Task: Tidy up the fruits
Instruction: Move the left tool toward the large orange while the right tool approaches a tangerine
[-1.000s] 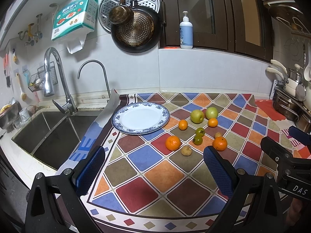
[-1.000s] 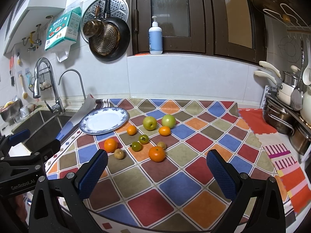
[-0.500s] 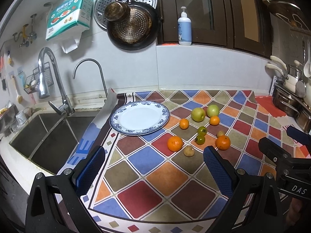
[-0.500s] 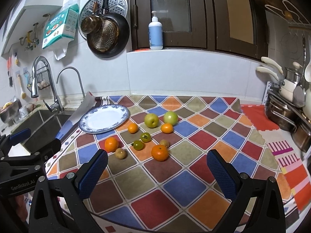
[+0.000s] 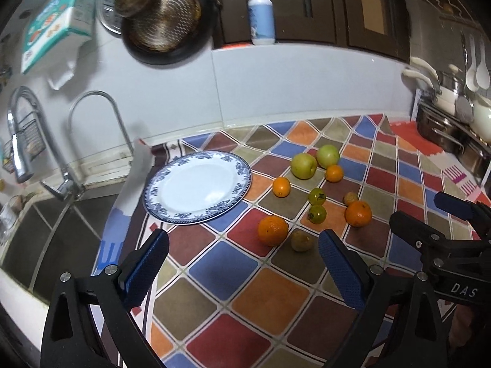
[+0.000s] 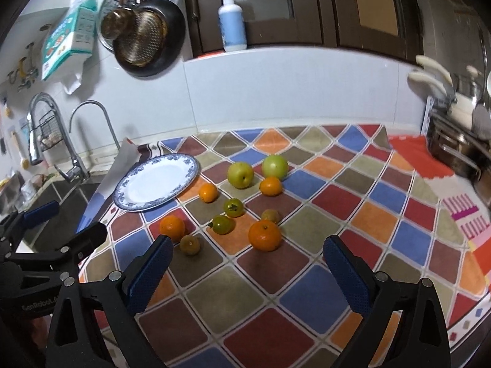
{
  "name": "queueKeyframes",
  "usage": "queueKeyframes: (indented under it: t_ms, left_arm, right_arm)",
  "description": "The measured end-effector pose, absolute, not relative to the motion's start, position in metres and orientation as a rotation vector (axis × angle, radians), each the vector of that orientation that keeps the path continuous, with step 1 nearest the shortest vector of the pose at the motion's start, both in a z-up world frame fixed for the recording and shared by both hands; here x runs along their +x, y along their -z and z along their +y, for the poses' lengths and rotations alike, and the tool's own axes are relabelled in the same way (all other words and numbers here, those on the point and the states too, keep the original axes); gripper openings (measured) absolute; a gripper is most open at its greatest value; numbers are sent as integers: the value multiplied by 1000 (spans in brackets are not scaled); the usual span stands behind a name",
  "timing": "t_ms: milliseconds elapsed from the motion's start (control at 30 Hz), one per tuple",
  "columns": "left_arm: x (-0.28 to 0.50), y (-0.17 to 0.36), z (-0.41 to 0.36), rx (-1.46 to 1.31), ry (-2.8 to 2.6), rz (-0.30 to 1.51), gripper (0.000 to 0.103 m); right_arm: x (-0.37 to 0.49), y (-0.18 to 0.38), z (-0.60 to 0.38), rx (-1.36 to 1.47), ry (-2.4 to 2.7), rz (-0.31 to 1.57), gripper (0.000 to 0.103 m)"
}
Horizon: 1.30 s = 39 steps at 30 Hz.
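Observation:
A blue-rimmed white plate (image 5: 196, 188) (image 6: 156, 181) lies bare on the checkered cloth near the sink. Right of it lie several fruits: two green apples (image 5: 303, 165) (image 6: 241, 174), small oranges (image 5: 281, 186) (image 6: 208, 192), two larger oranges (image 5: 272, 230) (image 6: 264, 234), two green tomatoes (image 5: 317, 196) (image 6: 233, 207) and small brownish fruits (image 5: 301, 240) (image 6: 190, 244). My left gripper (image 5: 244, 266) is open and empty, above the cloth in front of the fruits. My right gripper (image 6: 247, 271) is open and empty, just short of the larger orange.
A sink (image 5: 36, 239) with two faucets (image 5: 21, 141) lies left of the cloth. Pots and ladles (image 5: 451, 116) stand at the right. A pan (image 5: 165, 27) hangs on the wall and a soap bottle (image 5: 260, 18) stands on the ledge.
Both grippers have moved forward and lower toward the fruits, which now look larger and closer. No fruit has moved; both grippers stay open.

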<state>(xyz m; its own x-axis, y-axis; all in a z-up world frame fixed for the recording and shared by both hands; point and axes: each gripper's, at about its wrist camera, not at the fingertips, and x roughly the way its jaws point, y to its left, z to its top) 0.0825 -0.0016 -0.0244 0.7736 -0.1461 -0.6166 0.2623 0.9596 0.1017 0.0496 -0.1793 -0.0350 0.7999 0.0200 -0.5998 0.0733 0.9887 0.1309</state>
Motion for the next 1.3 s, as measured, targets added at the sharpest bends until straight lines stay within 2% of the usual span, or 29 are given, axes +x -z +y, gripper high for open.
queueKeyframes:
  t_ms: [300, 633, 867, 1067, 1200, 1300]
  left_arm:
    - [125, 49, 0, 155, 321, 741, 93]
    - [162, 80, -12, 132, 393, 849, 80]
    - [179, 98, -17, 123, 432, 917, 76]
    - [186, 106, -20, 116, 450, 941, 66]
    - [189, 110, -22, 109, 474, 958, 51]
    - [191, 112, -22, 98, 491, 971, 44]
  right_arm:
    - [85, 56, -175, 168, 56, 733, 90]
    - [120, 83, -181, 176, 72, 844, 81]
    - [138, 100, -185, 198, 63, 899, 73]
    - [145, 109, -188, 207, 69, 932, 67]
    - [148, 112, -189, 209, 71, 939, 62]
    - [148, 113, -189, 210, 70, 940, 59]
